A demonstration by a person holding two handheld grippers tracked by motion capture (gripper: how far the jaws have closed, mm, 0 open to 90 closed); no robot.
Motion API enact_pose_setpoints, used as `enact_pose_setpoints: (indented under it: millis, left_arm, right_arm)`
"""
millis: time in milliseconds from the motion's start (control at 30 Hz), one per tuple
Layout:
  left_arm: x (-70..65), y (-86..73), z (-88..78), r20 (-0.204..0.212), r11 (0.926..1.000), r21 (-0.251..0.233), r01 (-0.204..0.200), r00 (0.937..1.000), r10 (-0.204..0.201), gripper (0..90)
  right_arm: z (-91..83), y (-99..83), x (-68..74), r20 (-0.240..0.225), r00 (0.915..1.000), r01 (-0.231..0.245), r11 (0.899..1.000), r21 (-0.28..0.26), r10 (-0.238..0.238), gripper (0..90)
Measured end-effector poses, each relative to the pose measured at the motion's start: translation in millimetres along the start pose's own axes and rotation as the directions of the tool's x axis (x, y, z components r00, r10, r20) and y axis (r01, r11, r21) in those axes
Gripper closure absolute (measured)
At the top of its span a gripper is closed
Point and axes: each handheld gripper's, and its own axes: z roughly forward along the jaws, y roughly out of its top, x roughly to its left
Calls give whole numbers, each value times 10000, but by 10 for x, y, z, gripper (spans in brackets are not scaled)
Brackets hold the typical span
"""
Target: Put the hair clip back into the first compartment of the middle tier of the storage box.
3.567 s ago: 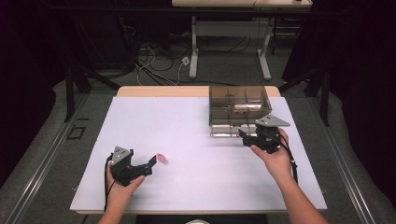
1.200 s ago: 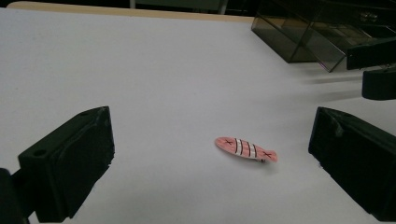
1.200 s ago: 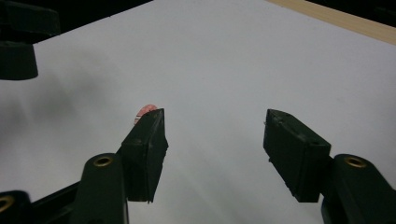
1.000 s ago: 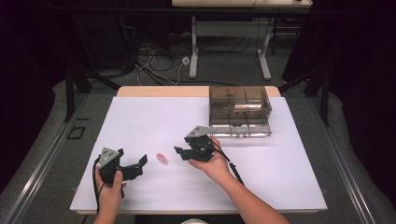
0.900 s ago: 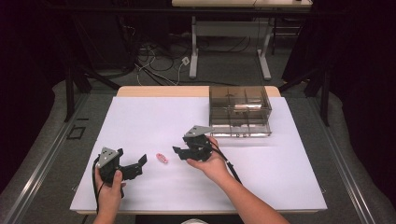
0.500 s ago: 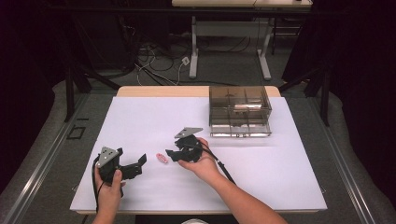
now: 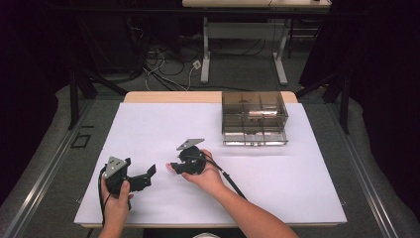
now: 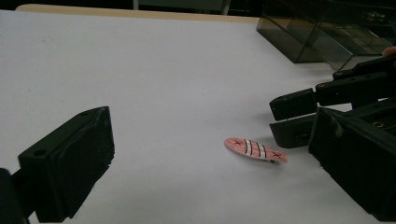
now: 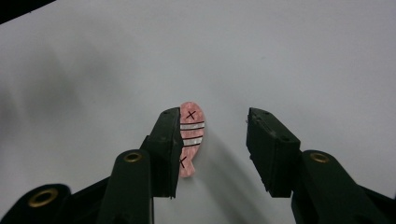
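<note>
**Operator:** What is your right gripper (image 7: 174,167) working over?

**Guide:** A clip (image 9: 190,138), lying flat on the sheet (image 7: 148,129). It is a thin, elongated oval, pink with a pearly sheen, crossed by three pale bars edged in black, with a black X near each end. In the left gripper view a slim metal edge shows under its long side.

**Operator:** Where does it sit against your jaws?

**Guide:** In the right gripper view the clip lies between the two jaws, tight beside the left one, whose edge overlaps part of it. The other jaw stands apart from it, with bare sheet between. Your jaws have just been closing with the clip between them, but the pads do not yet press it from both sides. Whether the near jaw touches the clip cannot be told.

**Operator:** And your left gripper (image 7: 143,176)?

**Guide:** Its jaws stand wide apart with nothing between them. The pads are matte black blocks, squared off, with small screw holes. The clip lies ahead of them, near the right jaw, just beside the other gripper's tips (image 8: 292,116).

**Operator:** What else is near?

**Guide:** A box (image 7: 254,119) of smoky clear plastic, rectangular, divided into compartments, well beyond your right gripper. The sheet is smooth, matte white.
</note>
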Motion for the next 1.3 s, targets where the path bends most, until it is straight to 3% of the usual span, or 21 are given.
enact_pose_setpoints:
  millis: [200,400,433,633,733,767,800,967,1133,1167,1200,1267,1300]
  left_arm:
    - [-10,-2,6,-2,10000,-23,-11,10000,11,4]
    - [-12,-4,15,25,10000,-7,-25,10000,25,4]
    - [-11,-3,13,47,10000,58,-38,10000,38,4]
    - [-8,-5,12,39,10000,69,-22,10000,21,4]
    - [-12,-7,15,40,9999,103,-28,10000,28,4]
    - [-13,-8,17,41,9999,111,-40,10000,39,4]
    - [-12,-8,19,32,9999,109,-88,10000,87,4]
    - [-11,-10,24,49,9999,122,-77,10000,77,4]
    - [-9,-11,25,36,9999,108,-45,10000,45,4]
    - [-10,-12,25,41,9999,118,-40,10000,40,4]
    - [-10,-12,26,35,9999,123,-56,10000,56,4]
    - [-11,-12,25,37,9999,127,-69,10000,68,4]
    - [-11,-13,25,33,9999,127,-74,10000,74,4]
  right_arm:
    - [28,-11,0,-106,9997,-236,9997,88,237,552]
    - [88,-25,34,-164,9999,-48,9997,222,52,576]
    - [71,-23,34,-129,9999,-42,9968,798,52,588]
    - [91,-37,50,-340,9994,-79,9962,869,109,619]
    - [81,-30,55,-456,9989,124,9897,1426,-59,651]
    - [82,-36,67,-315,9994,191,9900,1397,-149,669]
    - [141,-69,88,-248,9997,-32,9988,484,44,678]
    - [134,-73,82,-120,9999,122,9986,523,-116,770]
    - [122,-78,110,-382,9991,212,9978,622,-188,843]
    - [125,-75,101,-448,9979,490,9973,556,-465,853]
    - [118,-76,122,-423,9986,346,9978,558,-322,863]
    - [117,-72,122,-555,9970,559,9972,487,-532,874]
    - [108,-72,141,-549,9979,370,9977,560,-340,876]
